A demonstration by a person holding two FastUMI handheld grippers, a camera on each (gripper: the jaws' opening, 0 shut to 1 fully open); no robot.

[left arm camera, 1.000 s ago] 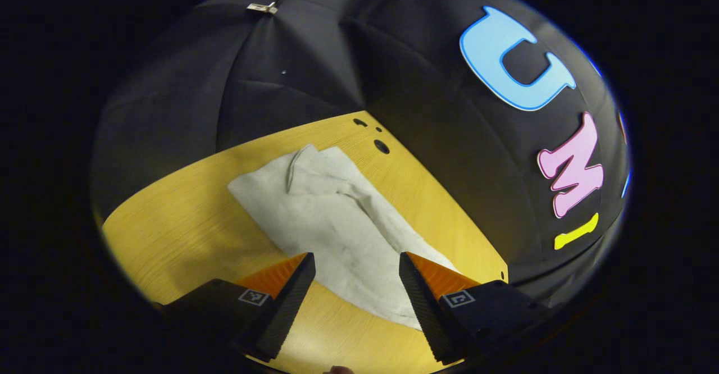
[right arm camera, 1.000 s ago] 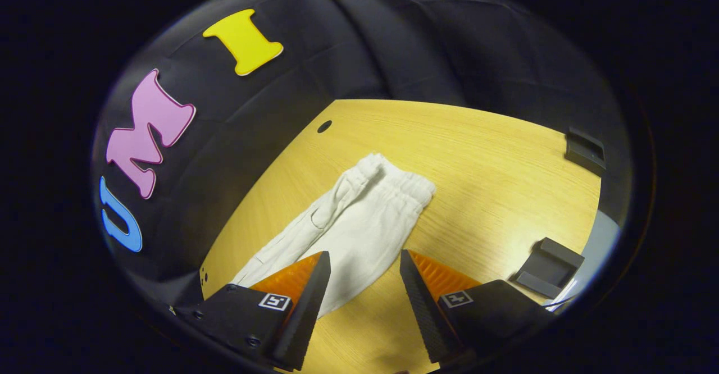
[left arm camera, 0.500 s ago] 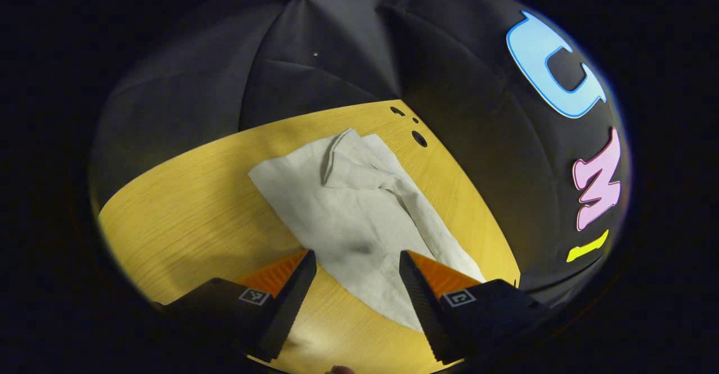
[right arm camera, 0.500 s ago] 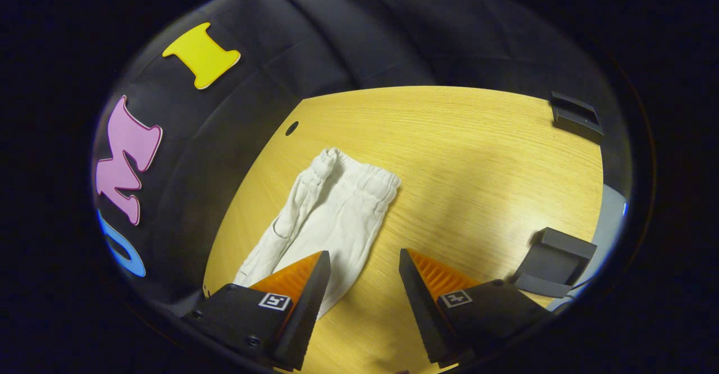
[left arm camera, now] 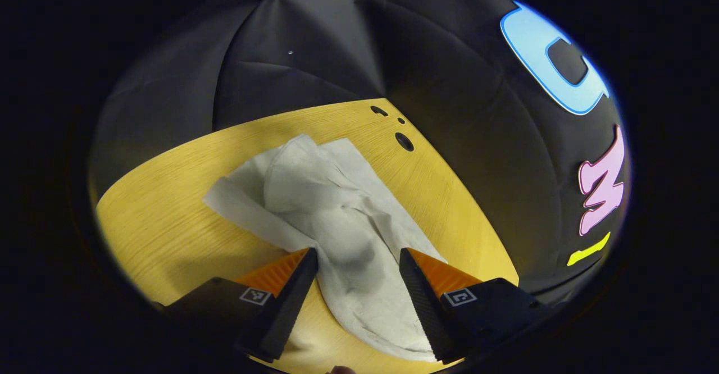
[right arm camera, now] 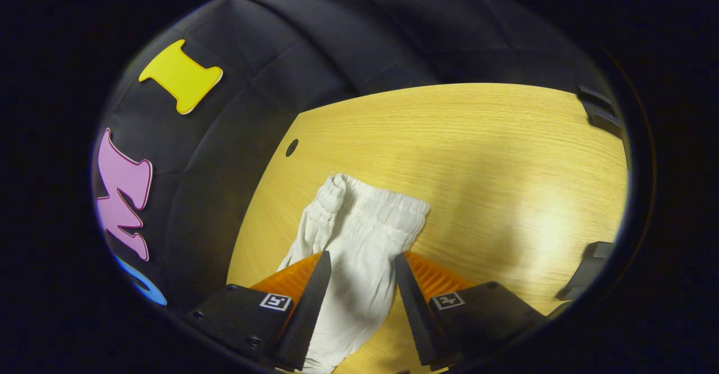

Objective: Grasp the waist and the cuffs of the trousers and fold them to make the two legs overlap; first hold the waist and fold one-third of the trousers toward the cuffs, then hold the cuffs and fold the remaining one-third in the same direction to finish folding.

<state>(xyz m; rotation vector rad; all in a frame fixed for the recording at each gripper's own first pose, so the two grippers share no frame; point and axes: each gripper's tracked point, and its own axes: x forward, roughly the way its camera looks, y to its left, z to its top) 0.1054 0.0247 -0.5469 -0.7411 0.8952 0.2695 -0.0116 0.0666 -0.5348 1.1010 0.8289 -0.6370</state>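
White trousers (left arm camera: pixel 314 194) lie rumpled on the wooden table (left arm camera: pixel 168 222). In the left gripper view the leg end is bunched and folded over at the far side. My left gripper (left arm camera: pixel 355 256) is open, low over the cloth, which runs between its fingers. In the right gripper view the trousers (right arm camera: pixel 365 239) end in the gathered elastic waist (right arm camera: pixel 376 208) just ahead. My right gripper (right arm camera: pixel 361 259) is open and straddles the cloth below the waist; whether the fingers touch it is unclear.
Black booth cloth walls the table on the far side. Small round holes (left arm camera: pixel 403 141) mark the tabletop near the wall, one hole (right arm camera: pixel 291 147) left of the waist. Dark brackets (right arm camera: pixel 587 270) sit at the table's right edge. Bare table (right arm camera: pixel 477 155) lies right of the trousers.
Both grippers have come closer to the trousers, so cloth now lies between each pair of fingers. The leg end has bunched up. The right fingers have narrowed slightly.
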